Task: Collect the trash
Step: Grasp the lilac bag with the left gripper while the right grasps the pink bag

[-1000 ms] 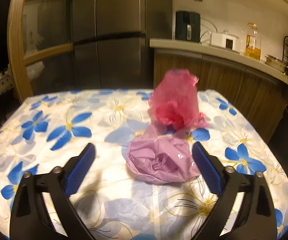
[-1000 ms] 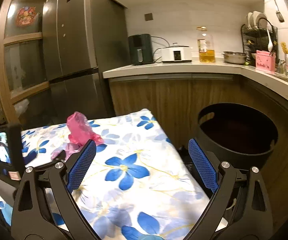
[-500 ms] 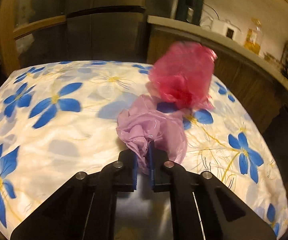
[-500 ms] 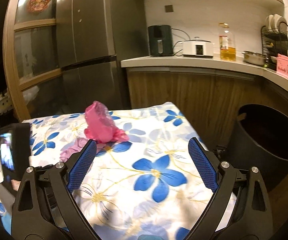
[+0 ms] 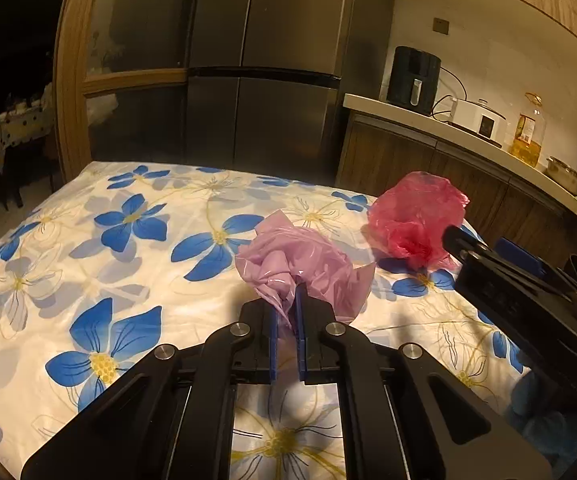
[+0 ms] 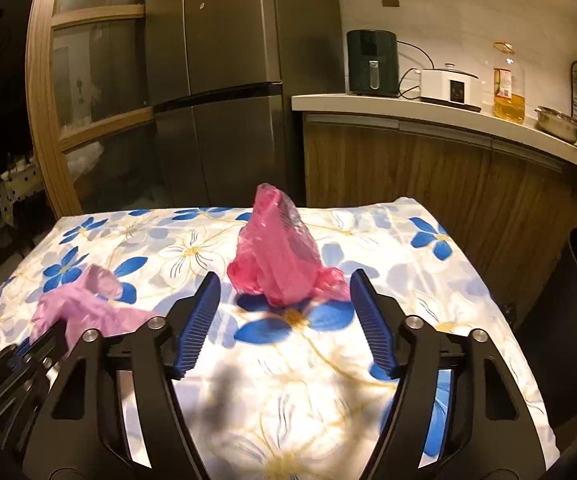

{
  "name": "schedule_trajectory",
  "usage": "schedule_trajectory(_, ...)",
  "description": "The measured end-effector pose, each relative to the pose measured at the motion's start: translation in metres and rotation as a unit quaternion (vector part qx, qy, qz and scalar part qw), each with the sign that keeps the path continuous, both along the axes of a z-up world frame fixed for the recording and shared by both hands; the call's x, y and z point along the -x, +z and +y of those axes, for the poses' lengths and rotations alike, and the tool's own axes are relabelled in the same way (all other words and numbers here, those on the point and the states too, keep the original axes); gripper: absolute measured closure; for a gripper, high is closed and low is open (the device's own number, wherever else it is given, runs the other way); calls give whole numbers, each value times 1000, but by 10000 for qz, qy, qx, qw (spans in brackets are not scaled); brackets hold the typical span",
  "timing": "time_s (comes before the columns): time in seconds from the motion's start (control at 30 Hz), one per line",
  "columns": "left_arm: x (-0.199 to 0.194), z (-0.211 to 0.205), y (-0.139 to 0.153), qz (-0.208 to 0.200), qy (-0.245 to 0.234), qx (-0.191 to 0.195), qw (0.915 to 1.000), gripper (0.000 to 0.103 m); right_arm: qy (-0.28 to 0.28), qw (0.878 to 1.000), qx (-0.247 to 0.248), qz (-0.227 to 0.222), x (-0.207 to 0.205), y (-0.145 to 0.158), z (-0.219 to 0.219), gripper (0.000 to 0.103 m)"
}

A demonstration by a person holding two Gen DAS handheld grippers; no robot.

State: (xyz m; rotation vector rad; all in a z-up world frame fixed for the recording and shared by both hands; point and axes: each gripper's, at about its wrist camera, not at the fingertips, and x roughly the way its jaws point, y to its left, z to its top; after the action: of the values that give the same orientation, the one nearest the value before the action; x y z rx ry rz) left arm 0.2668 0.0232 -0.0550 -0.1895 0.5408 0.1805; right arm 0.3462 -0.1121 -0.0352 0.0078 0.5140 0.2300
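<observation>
My left gripper (image 5: 286, 316) is shut on a crumpled lilac plastic bag (image 5: 300, 264), held just above the flowered tablecloth (image 5: 88, 264); the bag also shows in the right wrist view (image 6: 84, 308). A crumpled red plastic bag (image 6: 280, 260) stands on the cloth. My right gripper (image 6: 284, 320) is open, its blue pads on either side of the red bag's near edge, not touching it. The red bag shows at the right in the left wrist view (image 5: 416, 216), with the right gripper beside it.
A black bin (image 6: 572, 328) stands on the floor right of the table. A kitchen counter (image 6: 428, 110) with appliances and an oil bottle (image 6: 508, 84) runs behind. A dark fridge (image 6: 216, 92) stands behind the table.
My left gripper closed on the lilac bag and lifted it slightly. My right gripper swung left and came up to the red bag, still open.
</observation>
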Motion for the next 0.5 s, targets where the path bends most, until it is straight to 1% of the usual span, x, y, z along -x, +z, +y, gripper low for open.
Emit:
schedule_trajectory(0.07, -1, 1, -3, 51, 23, 44, 10000, 96, -2, 10000, 75, 3, -7, -2, 5, 48)
schedule_trajectory(0.1, -2, 1, -4, 74, 23, 56, 10000, 96, -5, 10000, 98, 14, -10, -3, 7, 50)
schedule_trajectory(0.17, -2, 1, -6, 90, -8, 60, 9999, 96, -38, 9999, 84, 119, -20, -6, 8, 61)
schedule_trajectory(0.2, -3, 0, -7, 97, -28, 55, 9999, 96, -33, 9998, 47, 177, -24, -8, 8, 65)
schedule_trajectory(0.27, -3, 1, -8, 112, -51, 58, 9999, 96, -24, 9997, -32, 260, -29, -9, 7, 81)
schedule_trajectory(0.3, -4, 1, -9, 126, -51, 73, 9999, 96, 10, 9996, -60, 291, -31, -9, 6, 85)
schedule_trajectory(0.33, -4, 2, -10, 139, -38, 88, 9999, 96, 43, 9995, -69, 314, -31, -9, 6, 93)
schedule_trajectory(0.4, -5, 3, -10, 153, -14, 110, 9998, 96, 49, 9996, -41, 273, -28, -8, 5, 98)
schedule_trajectory(0.5, -5, 4, -10, 145, -16, 68, 9999, 96, 44, 9998, -48, 194, -19, -2, -1, 100)
